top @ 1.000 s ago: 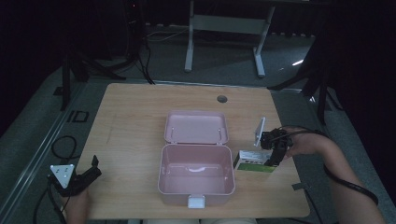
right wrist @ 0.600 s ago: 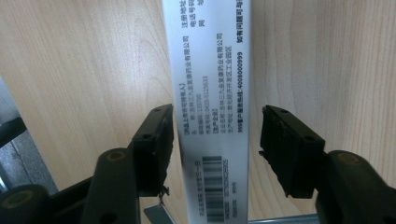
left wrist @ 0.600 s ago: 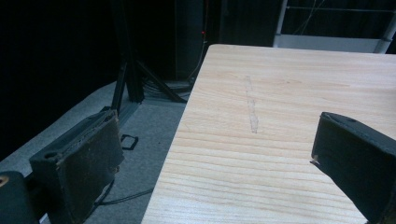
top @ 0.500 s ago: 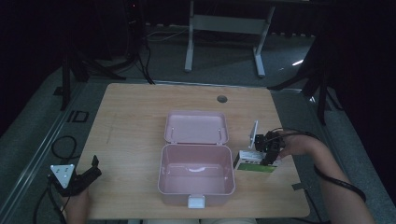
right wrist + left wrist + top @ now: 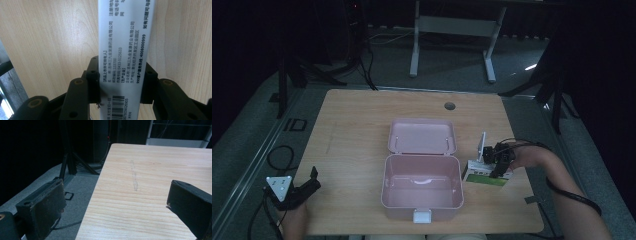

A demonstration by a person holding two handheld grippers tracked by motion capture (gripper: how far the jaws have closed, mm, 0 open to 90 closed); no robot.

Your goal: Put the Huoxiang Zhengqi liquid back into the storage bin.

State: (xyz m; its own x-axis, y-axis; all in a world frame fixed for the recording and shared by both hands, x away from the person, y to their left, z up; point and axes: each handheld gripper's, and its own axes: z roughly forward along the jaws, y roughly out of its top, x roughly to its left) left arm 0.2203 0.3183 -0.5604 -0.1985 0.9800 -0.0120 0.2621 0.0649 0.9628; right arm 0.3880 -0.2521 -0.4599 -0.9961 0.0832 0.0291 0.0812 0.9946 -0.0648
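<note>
A white and green medicine box [image 5: 486, 175] lies on the desk [image 5: 357, 130], just right of an open pink case [image 5: 422, 185]. The right hand-held gripper [image 5: 493, 169], its jaws having just closed, clamps the box's sides. The left hand-held gripper [image 5: 309, 184] rests wide open and empty at the desk's near-left edge.

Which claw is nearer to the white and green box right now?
The right. The right claw is shut on the white and green box, beside the pink case. The left claw sits open at the table's near left corner.
</note>
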